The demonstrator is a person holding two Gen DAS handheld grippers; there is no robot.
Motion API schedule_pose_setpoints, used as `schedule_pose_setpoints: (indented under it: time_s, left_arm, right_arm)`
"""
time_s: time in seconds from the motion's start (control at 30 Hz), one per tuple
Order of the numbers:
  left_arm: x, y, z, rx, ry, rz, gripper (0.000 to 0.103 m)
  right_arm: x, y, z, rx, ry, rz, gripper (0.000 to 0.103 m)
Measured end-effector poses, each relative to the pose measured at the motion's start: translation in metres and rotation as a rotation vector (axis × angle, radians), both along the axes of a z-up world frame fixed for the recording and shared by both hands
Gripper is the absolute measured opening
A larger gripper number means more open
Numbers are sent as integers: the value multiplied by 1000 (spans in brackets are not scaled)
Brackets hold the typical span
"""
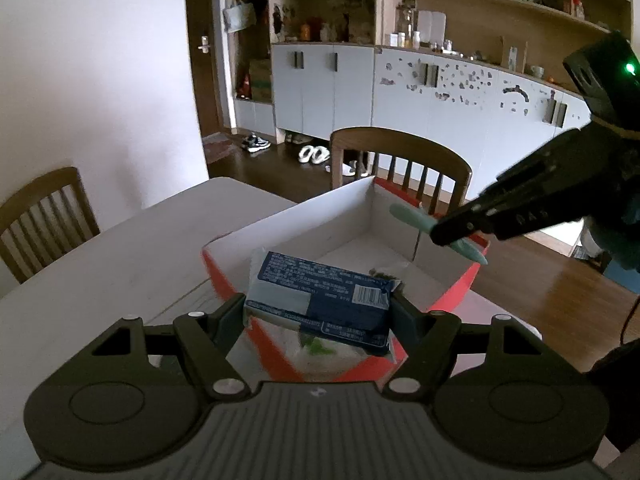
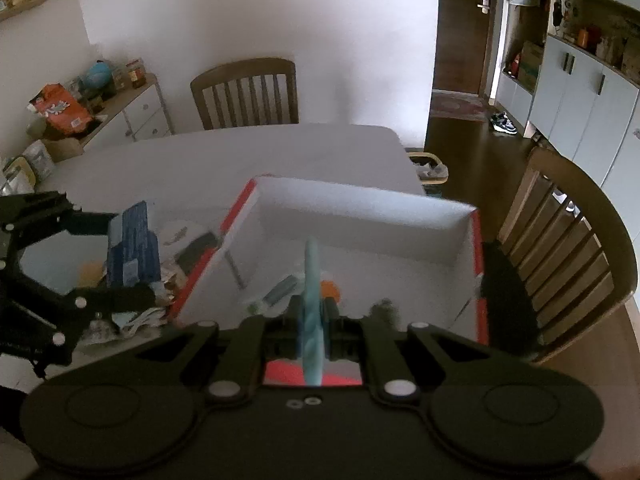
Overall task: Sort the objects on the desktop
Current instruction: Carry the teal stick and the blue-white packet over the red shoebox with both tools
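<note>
Right gripper (image 2: 314, 334): jaws clenched on a slim pale-teal twisted stick (image 2: 312, 280), long axis pointing forward beyond the jaws, over the open red-and-white cardboard box (image 2: 360, 200) directly below.
Left gripper (image 1: 318, 312): jaws grasping a dark-blue flat packet (image 1: 320, 300), poised at the box's near rim above the worktop (image 1: 120, 248).

White table (image 2: 320, 148) bears a red-and-white box (image 2: 360, 208) and clutter (image 2: 136, 316)

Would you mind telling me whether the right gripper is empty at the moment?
No, the right gripper is shut on a pale teal pen, held above the red and white box.
</note>
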State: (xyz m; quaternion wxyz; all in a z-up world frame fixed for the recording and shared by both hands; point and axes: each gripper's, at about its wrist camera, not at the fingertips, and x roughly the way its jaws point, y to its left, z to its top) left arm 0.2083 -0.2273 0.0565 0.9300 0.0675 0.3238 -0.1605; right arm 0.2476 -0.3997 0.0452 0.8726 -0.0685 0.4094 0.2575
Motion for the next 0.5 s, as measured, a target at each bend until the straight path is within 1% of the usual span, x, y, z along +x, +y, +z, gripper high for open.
schedule_pose_setpoints:
  time_s: [0.1,0.33,0.5]
  left_arm:
    - [17,-11,-4,6,20,-11,75]
    - [59,-32,-23,1,122,-30,75]
    - [85,-41,-36,-7,172,-67,75]
  right_arm:
    - [16,-8,-1,-3,2,-2,9]
    - [43,-19,-16,-8,36,10,9]
    - [61,-22,-27,-19,51,21,9]
